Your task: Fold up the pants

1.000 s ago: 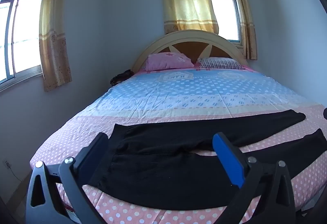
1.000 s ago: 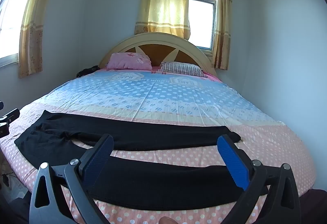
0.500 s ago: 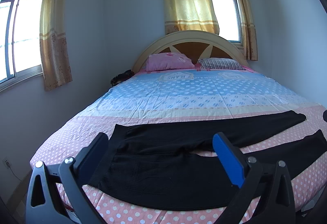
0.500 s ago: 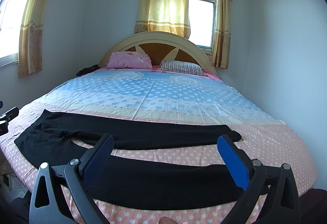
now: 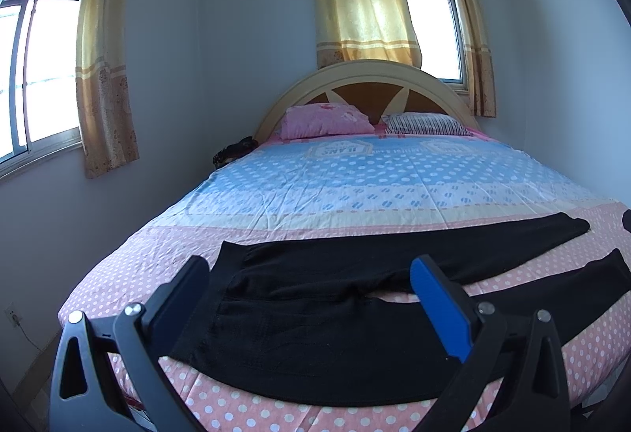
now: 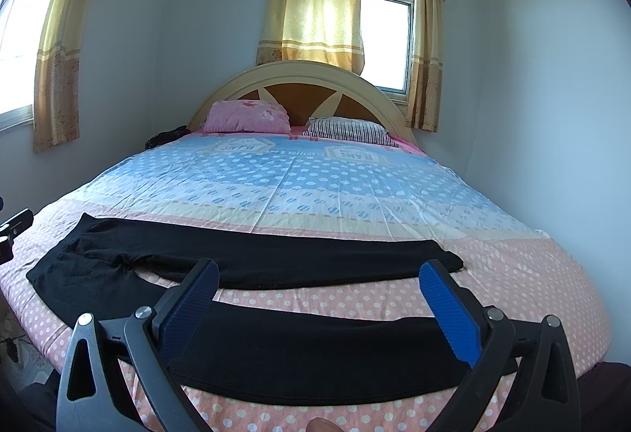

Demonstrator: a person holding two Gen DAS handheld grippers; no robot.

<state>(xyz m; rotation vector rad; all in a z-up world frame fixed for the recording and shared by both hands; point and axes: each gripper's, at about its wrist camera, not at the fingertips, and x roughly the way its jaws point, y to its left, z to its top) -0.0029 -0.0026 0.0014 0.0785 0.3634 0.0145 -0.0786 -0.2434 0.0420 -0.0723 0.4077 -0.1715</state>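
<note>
Black pants lie flat across the foot of the bed, waist at the left and both legs stretching right, spread apart. My left gripper hovers open above the waist and seat part, holding nothing. In the right wrist view the pants show both legs; the near leg runs along the bed's front edge. My right gripper stands open over that near leg, empty. A piece of the left gripper pokes in at the left edge.
The bed carries a pink and blue dotted sheet. A pink pillow and a striped pillow rest against the arched headboard. A dark bundle sits at the far left corner. Walls and curtained windows surround the bed.
</note>
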